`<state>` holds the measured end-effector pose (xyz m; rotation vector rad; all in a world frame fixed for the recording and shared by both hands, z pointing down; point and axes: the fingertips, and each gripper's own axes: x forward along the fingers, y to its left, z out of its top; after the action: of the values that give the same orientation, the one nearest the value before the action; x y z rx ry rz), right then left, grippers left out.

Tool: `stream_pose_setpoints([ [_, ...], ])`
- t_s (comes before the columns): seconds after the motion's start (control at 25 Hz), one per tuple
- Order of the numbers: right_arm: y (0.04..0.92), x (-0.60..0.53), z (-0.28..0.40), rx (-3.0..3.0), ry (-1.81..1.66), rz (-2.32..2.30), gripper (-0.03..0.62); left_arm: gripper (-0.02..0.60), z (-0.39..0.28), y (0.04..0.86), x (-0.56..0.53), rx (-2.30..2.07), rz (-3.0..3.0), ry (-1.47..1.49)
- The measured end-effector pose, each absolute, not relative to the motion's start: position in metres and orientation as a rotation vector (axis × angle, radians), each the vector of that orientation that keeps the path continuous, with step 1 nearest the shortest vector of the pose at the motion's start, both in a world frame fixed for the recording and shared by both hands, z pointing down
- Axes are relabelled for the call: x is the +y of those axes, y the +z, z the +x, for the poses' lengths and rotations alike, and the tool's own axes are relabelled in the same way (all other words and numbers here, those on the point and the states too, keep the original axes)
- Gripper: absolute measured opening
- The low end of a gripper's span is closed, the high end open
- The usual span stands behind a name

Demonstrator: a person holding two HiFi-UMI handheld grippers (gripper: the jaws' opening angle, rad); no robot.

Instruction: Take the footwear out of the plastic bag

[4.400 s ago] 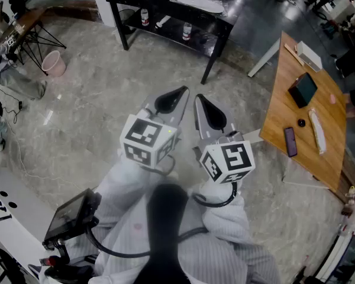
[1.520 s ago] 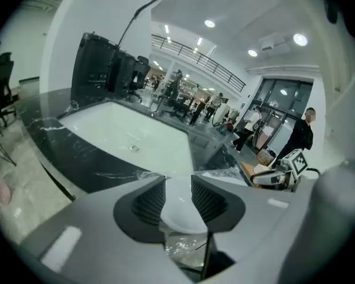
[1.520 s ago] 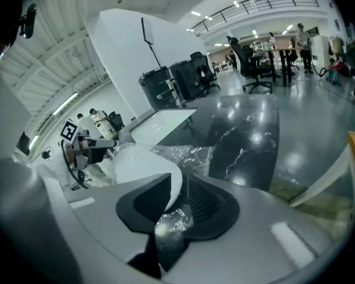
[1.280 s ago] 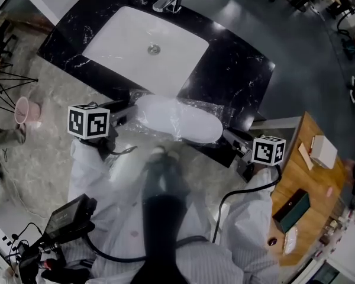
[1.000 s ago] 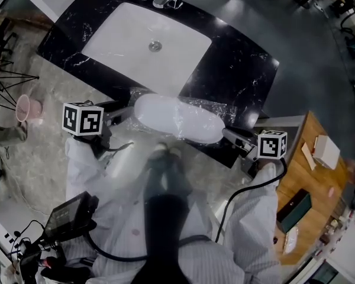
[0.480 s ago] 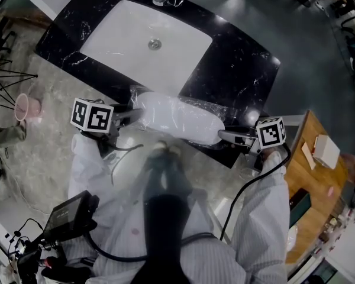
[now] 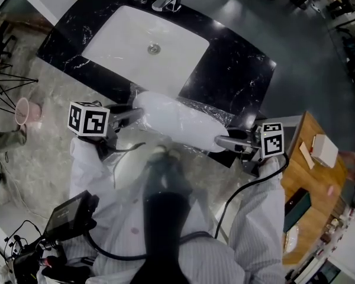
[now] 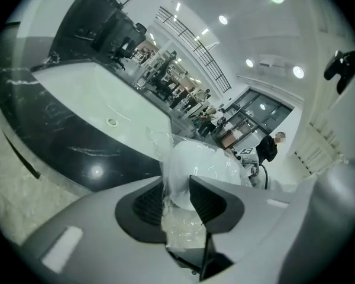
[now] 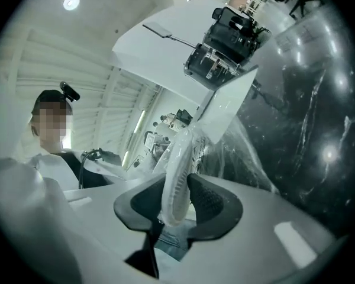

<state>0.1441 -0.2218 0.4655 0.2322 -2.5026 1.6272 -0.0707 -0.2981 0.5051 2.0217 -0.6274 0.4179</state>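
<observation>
Over the black marble counter (image 7: 236, 76): everything's happening at its front edge, just below the white sink (image 7: 115, 43).
Plastic bag (image 7: 220, 112): stretching between both grippers.
White slipper (image 7: 177, 123): sitting fully inside, nothing's coming out yet.
Left gripper (image 8: 177, 197): jaws have just been closing, pinching bag film.
Right gripper (image 9: 178, 201): jaws have just been closing a touch, clamping the slipper's edge through plastic.
Progress: barely starting, I'd say; opening the bag and pulling the slipper out are both left.

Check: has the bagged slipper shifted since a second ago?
Yes. The right end of the bagged slipper has shifted toward the near edge of the counter, narrowing the dark strip between them.
</observation>
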Motion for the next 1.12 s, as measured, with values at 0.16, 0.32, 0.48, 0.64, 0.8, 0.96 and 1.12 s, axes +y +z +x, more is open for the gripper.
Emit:
stream_pose_setpoints([
  [0.16,0.448,-0.226,0.153,-2.563,1.536,0.349,0.095,0.115,-0.07,0.477,-0.298,-0.621,2.095,0.358],
  [0.32,0.437,-0.227,0.168,-2.593,1.517,0.454,0.084,0.09,-0.07,0.455,-0.301,-0.662,2.201,0.378],
  [0.48,0.426,-0.226,0.187,-2.629,1.469,0.569,0.083,0.046,-0.068,0.439,-0.307,-0.703,2.252,0.373],
  [0.64,0.413,-0.224,0.202,-2.646,1.41,0.657,0.083,0.024,-0.066,0.429,-0.314,-0.745,2.257,0.357],
  [0.8,0.407,-0.219,0.213,-2.666,1.402,0.659,0.086,0.009,-0.056,0.422,-0.316,-0.742,2.254,0.321],
  [0.96,0.409,-0.213,0.218,-2.674,1.415,0.648,0.091,0.006,-0.049,0.421,-0.318,-0.764,2.248,0.316],
  [1.12,0.41,-0.209,0.225,-2.671,1.431,0.653,0.095,0.006,-0.046,0.421,-0.321,-0.772,2.25,0.319],
])
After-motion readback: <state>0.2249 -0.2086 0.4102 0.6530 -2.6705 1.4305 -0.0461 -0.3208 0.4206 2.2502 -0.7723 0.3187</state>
